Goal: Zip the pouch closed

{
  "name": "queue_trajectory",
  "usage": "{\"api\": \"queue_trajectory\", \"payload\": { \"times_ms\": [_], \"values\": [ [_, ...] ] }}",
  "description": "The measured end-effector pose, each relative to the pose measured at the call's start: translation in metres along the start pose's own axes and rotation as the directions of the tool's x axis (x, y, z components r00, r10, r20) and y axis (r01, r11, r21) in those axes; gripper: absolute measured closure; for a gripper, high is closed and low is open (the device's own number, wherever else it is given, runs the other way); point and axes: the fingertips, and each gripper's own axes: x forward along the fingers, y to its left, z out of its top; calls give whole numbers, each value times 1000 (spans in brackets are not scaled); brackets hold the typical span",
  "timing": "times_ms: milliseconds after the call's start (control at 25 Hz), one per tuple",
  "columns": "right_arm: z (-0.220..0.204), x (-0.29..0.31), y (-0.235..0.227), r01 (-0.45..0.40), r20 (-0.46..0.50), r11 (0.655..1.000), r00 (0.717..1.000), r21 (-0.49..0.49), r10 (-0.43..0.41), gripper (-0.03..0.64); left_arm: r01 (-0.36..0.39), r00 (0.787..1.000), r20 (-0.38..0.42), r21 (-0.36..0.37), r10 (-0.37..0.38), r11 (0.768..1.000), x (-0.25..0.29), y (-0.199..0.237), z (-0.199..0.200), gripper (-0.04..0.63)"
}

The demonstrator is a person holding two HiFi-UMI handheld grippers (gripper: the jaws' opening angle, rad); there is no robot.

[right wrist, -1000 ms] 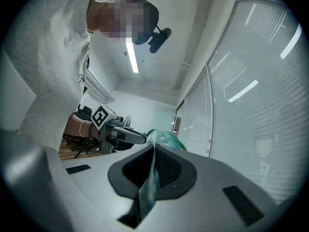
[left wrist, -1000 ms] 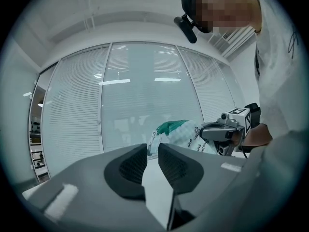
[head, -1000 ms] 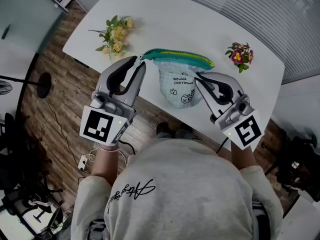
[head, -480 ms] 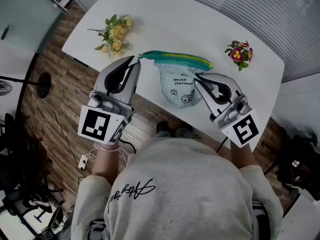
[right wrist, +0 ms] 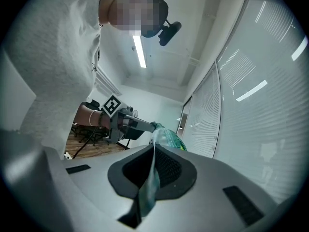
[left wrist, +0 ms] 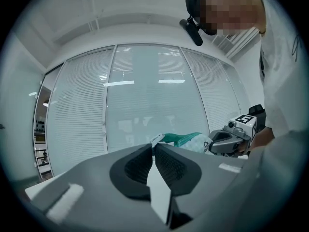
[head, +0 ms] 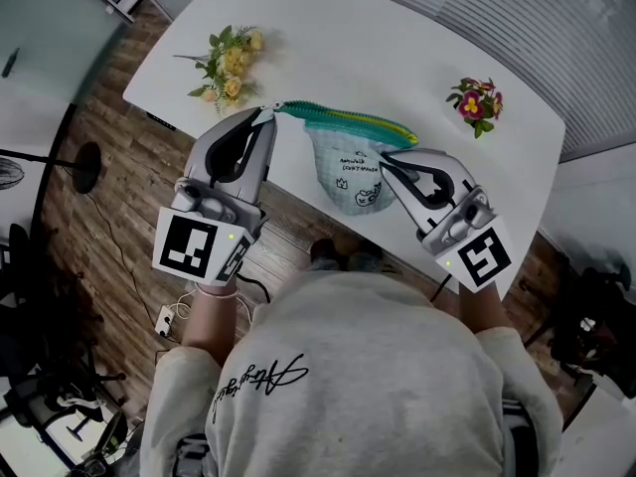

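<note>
A pale blue printed pouch (head: 353, 167) with a green zipper band (head: 348, 119) hangs over the near edge of the white table, stretched between my two grippers. My left gripper (head: 268, 113) is shut on the thin tab at the zipper's left end (left wrist: 157, 138). The pouch (left wrist: 188, 140) runs off to the right in the left gripper view, toward the other gripper (left wrist: 231, 140). My right gripper (head: 384, 159) is shut on the pouch's right side. In the right gripper view its fabric (right wrist: 150, 178) lies pinched between the jaws. Whether a slider is there I cannot tell.
A bunch of yellow flowers (head: 231, 66) lies on the white table (head: 378, 38) at the left. A small pot of pink flowers (head: 475, 105) stands at the right. Wood floor and cables lie below the table's near edge. A glass wall with blinds is behind.
The left gripper's jaws, apart a second ago, have closed on the zipper's left end. The pouch and right gripper have shifted slightly left and toward me.
</note>
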Motion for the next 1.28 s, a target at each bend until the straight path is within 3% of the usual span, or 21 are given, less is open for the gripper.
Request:
{"api": "queue_trajectory", "payload": {
  "times_ms": [120,400,600,800,1000,1280],
  "values": [
    [-7,1,4,-17,-32,1000,999,0,17,606,3,1000,3,30,-3,1000,-1,-3,2,578],
    [-3,-12,-11,42,3,997,999,57,-43,560,9,1000,-10,45,-8,999,-3,-5,-3,580],
    [4,-18,-22,69,-4,997,998,19,-69,566,10,999,-35,58,-8,998,-3,-8,-11,580],
    [19,0,-17,-9,3,1000,1000,-23,9,568,44,998,-41,76,-41,996,1,-17,-22,580],
    [20,20,-4,-96,-37,994,995,-53,94,568,126,990,-77,121,-117,985,10,-40,-44,580],
    [7,26,-8,-160,-102,987,982,-13,157,568,232,972,-71,123,-225,965,19,-71,-52,581]
  ]
}}
